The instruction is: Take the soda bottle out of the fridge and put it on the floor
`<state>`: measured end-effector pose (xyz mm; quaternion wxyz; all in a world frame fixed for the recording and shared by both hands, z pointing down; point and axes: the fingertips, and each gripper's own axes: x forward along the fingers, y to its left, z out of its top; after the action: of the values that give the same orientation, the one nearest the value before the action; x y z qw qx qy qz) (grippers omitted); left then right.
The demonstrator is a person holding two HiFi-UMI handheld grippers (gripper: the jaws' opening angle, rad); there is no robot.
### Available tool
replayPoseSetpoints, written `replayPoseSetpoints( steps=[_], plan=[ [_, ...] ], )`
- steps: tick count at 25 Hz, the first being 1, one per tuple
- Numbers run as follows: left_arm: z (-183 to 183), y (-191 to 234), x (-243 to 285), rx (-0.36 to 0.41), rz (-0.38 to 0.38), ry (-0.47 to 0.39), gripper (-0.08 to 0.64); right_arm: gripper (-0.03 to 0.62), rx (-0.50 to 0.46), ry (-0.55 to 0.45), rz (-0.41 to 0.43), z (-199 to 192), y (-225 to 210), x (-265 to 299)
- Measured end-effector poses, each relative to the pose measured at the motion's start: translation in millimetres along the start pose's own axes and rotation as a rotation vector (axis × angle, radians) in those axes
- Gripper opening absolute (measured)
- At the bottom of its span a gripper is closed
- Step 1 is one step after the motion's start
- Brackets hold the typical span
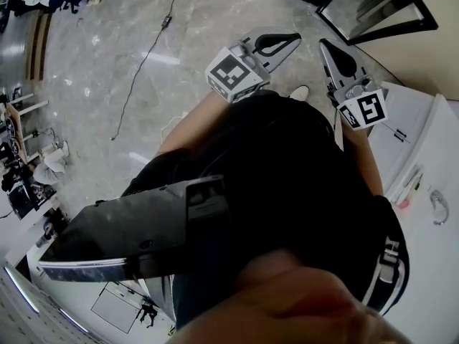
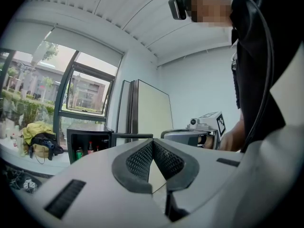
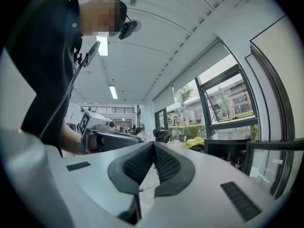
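Head view: the grey-white left gripper and the matching right gripper are held out side by side, well above the grey marbled stone floor; no bottle can be picked out here.

Left gripper view: the ribbed black pads are pressed together at the tips with nothing between them; well off to the left stands the small black fridge, its front open, and on its shelf the dark, red-capped soda bottle stands upright just beside a green can.

Right gripper view: these jaws too are closed tip to tip and empty; the fridge sits low at the right behind its dark-framed glass door, which is swung open, and two small dark bottles with red on them show inside – which is the soda I cannot tell from here.

The step in hand looks like the approach – nothing is gripped yet. To do it well, close in on the fridge, come down to shelf height, spread one gripper's jaws before entering, and take the bottle round its body, clear of the can.

The bottle looks slim and rigid; it is too small here to say more.
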<state>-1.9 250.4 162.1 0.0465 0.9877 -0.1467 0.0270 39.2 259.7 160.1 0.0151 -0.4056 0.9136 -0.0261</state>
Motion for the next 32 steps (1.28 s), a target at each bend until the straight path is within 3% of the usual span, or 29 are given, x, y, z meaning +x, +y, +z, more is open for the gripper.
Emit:
replayPoseSetpoints(
  steps=[8,15,21,32],
  plan=[
    [3.1,-9.8,27.2,0.006,0.031,-0.005,0.003,0.014,-0.080,0.002,0.041,5.9,-7.8,-15.5],
    [-0.5,-23.8,52.0,0.011,0.074,0.015,0.003,0.014,-0.076,-0.010,0.099,4.3,-17.0,-34.2],
    [4.0,-24.4,68.7,0.010,0.078,0.007,0.003,0.014,-0.056,-0.023,0.089,7.9,-33.1,-40.5],
    [-2.1,49.1,76.8,-0.040,0.049,0.008,0.005,0.014,0.016,0.009,0.018,-2.7,-79.9,14.1]
  ],
)
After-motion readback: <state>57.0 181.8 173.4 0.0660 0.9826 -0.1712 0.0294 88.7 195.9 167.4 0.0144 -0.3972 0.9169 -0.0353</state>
